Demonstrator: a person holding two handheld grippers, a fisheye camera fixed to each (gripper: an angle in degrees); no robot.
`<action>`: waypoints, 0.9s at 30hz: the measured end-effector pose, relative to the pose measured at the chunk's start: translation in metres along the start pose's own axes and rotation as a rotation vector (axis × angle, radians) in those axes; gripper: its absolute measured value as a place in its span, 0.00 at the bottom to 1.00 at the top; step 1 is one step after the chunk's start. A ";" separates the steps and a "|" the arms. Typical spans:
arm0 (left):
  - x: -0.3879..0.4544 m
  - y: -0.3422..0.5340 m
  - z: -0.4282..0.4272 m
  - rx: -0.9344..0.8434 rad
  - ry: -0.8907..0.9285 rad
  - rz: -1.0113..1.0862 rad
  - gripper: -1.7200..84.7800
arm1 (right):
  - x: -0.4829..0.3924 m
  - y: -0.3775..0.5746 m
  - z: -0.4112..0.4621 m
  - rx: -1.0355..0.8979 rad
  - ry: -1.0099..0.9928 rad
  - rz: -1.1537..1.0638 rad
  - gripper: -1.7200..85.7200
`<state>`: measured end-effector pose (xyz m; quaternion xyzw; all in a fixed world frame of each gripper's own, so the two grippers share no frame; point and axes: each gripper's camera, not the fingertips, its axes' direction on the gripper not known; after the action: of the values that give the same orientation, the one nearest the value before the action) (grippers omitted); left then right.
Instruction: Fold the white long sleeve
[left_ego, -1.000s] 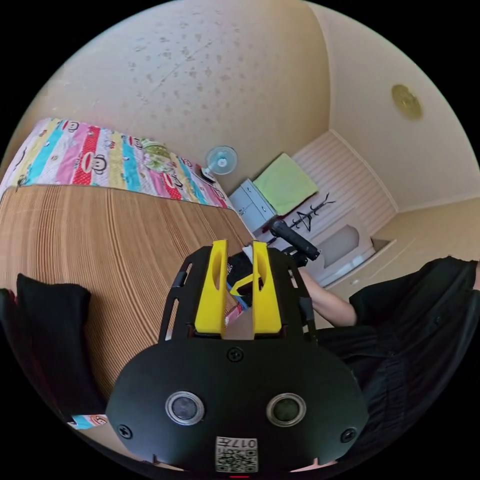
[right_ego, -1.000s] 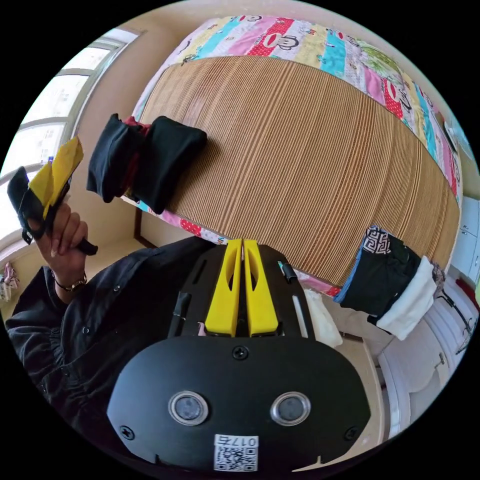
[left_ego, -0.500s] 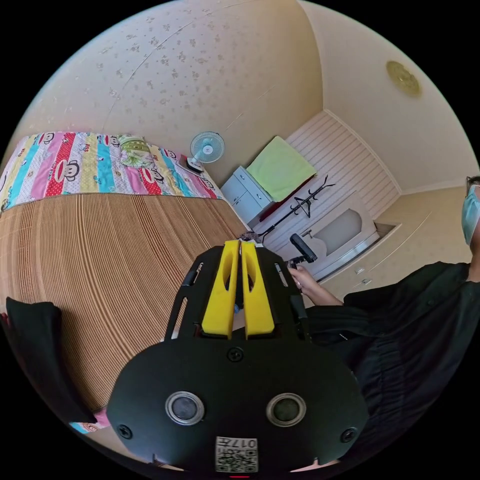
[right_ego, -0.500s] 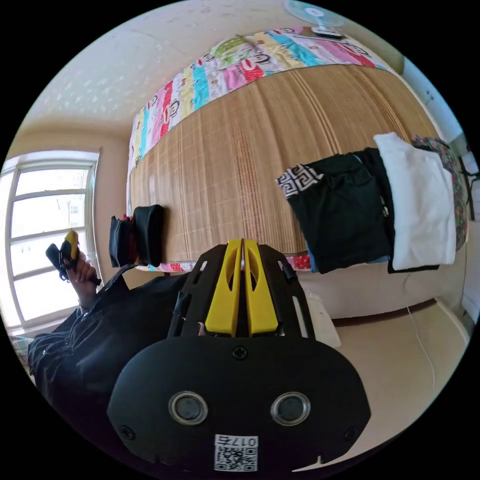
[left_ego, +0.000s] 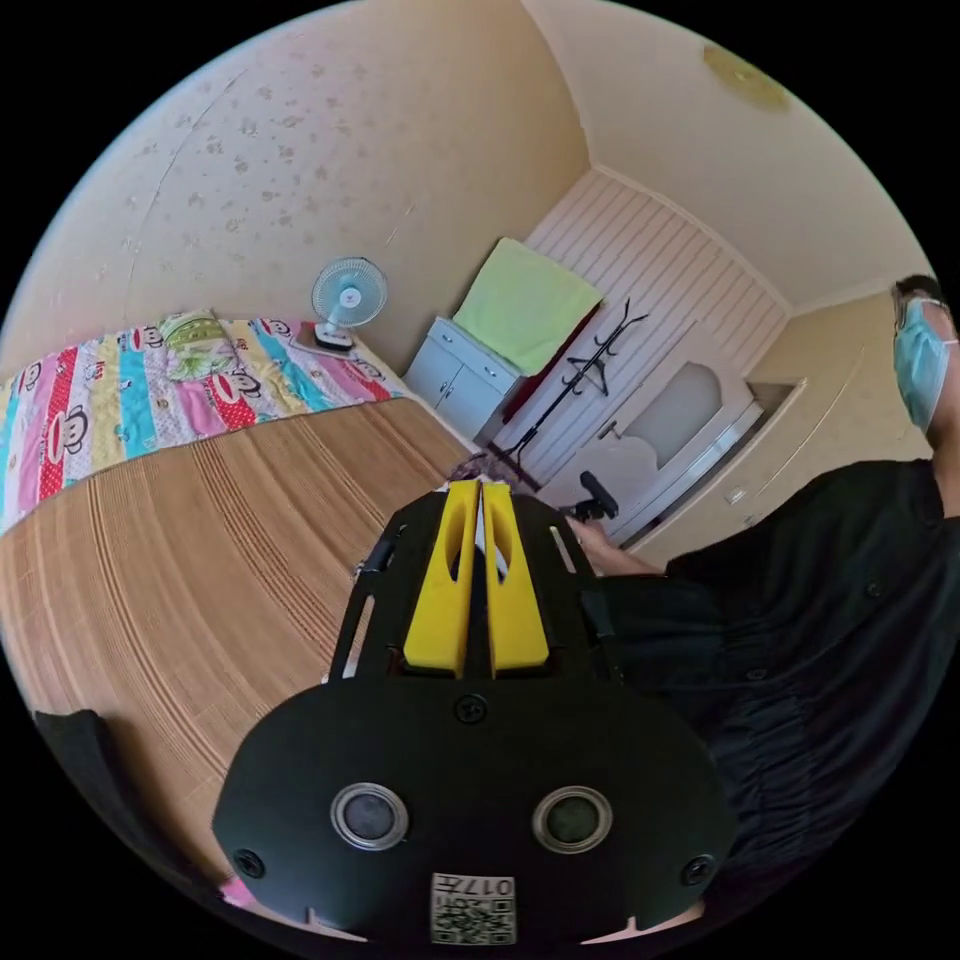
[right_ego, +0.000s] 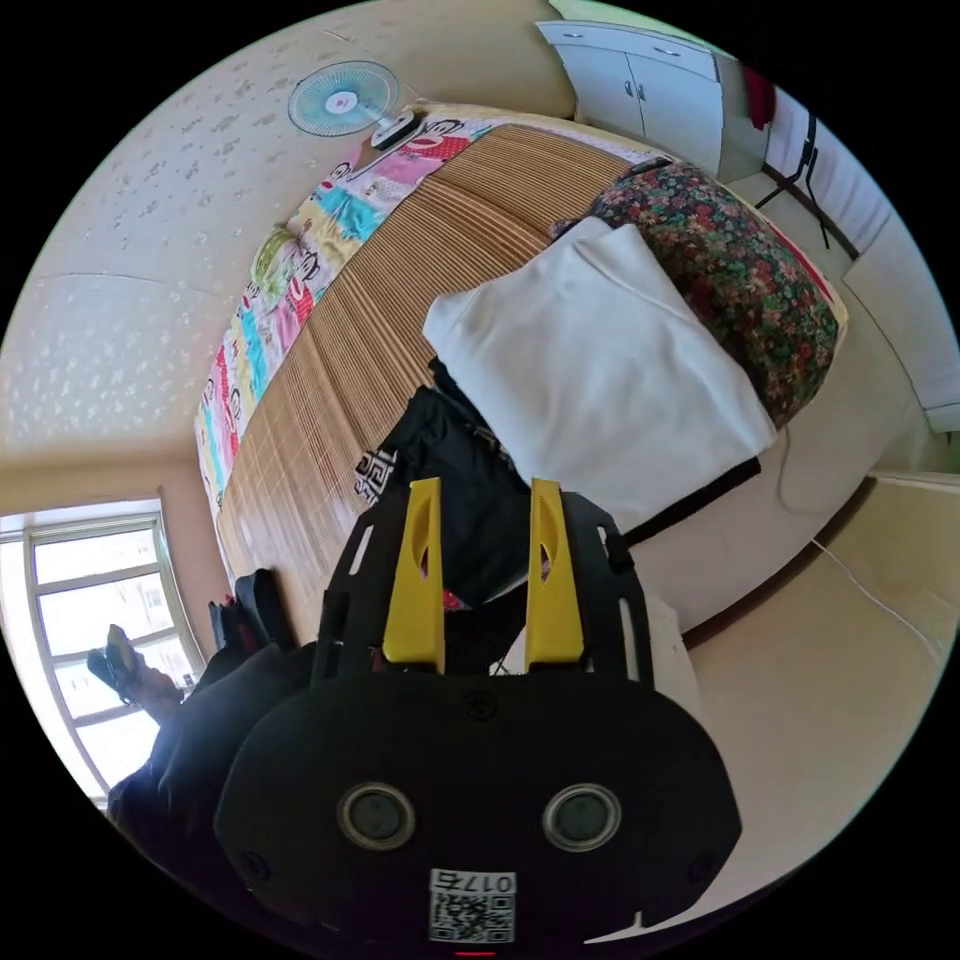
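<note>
White long sleeve (right_ego: 600, 380) overhangs bed edge (right_ego: 740, 560) — right claw (right_ego: 485, 500) gapes nearby.

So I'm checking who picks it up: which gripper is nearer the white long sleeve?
Right. The right gripper, open, hovers just short of the white long sleeve on the pile. The left gripper, shut, is held over the mat, off toward the person's other side.

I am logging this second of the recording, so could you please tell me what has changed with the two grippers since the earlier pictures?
The right gripper has opened its jaws, which were shut until half a second ago, and has swung toward the white garment on the pile at the mat's edge. The left gripper closed from open a second ago. The clothes lie as before; neither gripper holds anything.
</note>
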<state>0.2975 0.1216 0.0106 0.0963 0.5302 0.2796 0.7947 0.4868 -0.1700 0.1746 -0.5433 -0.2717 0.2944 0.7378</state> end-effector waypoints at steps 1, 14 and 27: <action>-0.004 0.004 0.005 -0.032 -0.033 -0.026 0.01 | -0.003 -0.008 0.004 0.003 0.009 0.004 0.17; -0.083 0.010 0.002 0.036 -0.104 -0.304 0.01 | -0.052 -0.090 0.115 -0.097 0.205 0.051 0.13; -0.124 -0.051 0.048 0.021 0.023 -0.175 0.01 | -0.181 0.133 -0.138 0.710 0.465 -0.319 0.04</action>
<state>0.3233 0.0186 0.1061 0.0546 0.5485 0.2045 0.8089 0.4445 -0.3591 -0.0043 -0.2597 -0.0612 0.1222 0.9560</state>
